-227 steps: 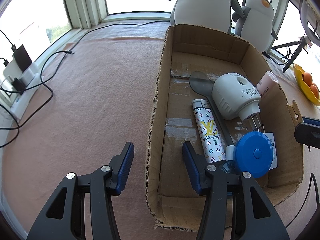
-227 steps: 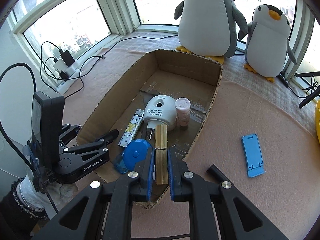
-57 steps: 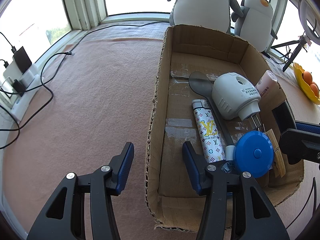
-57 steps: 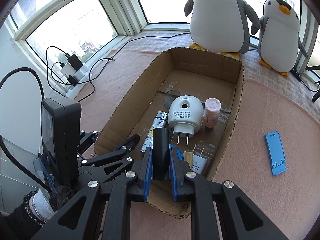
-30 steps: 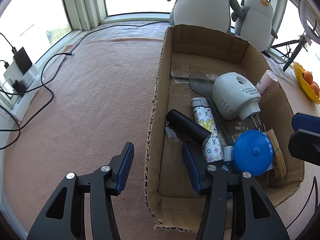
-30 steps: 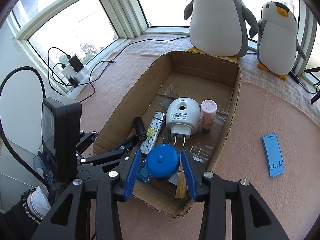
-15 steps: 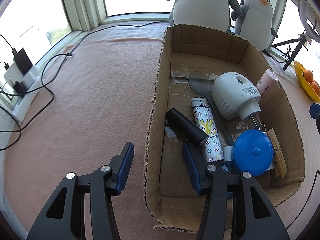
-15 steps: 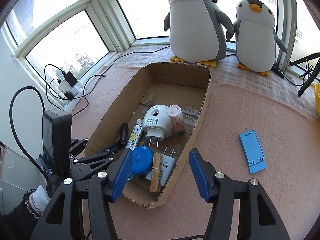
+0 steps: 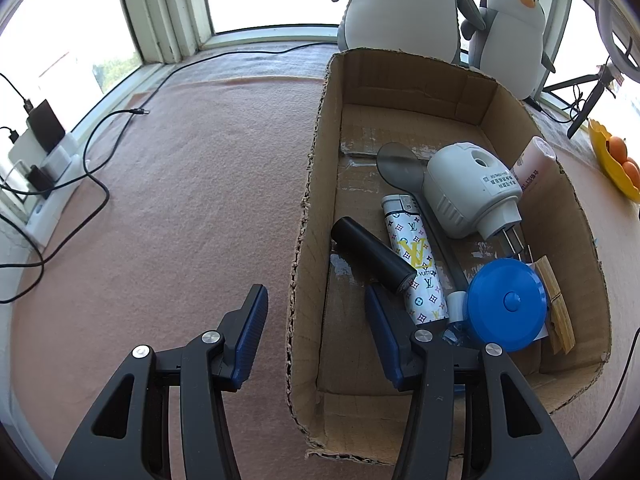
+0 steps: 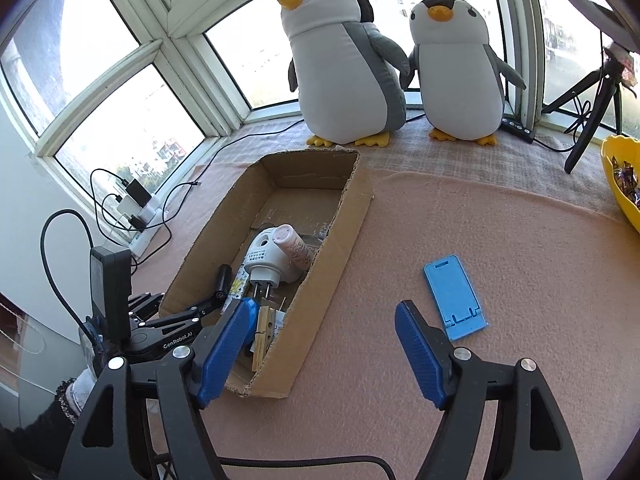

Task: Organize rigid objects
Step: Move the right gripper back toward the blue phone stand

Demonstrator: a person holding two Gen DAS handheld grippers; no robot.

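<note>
An open cardboard box (image 9: 416, 80) lies on the pink carpet. Inside are a black cylinder (image 9: 372, 258), a patterned lighter (image 9: 416, 256), a white plug-in device (image 9: 464, 188), a pink bottle (image 9: 532, 160), a blue tape measure (image 9: 504, 304) and a wooden clothespin (image 9: 554, 312). My left gripper (image 9: 316, 320) is open and straddles the box's near left wall, its pads clear of the cardboard. My right gripper (image 10: 324, 344) hangs over bare carpet right of the box (image 10: 344, 232), jaws opening, nothing between them. A blue phone stand (image 10: 454, 296) lies flat just ahead of its right finger.
Two plush penguins (image 10: 340, 64) stand behind the box at the window. Cables and a power strip (image 9: 44, 160) run along the left wall. A yellow bowl (image 10: 618, 184) and a tripod (image 10: 592, 104) are at the far right.
The right gripper let go of the black cylinder, which now lies in the box. It then opened wide, drew back to the right of the box and left the left wrist view. The left gripper kept still.
</note>
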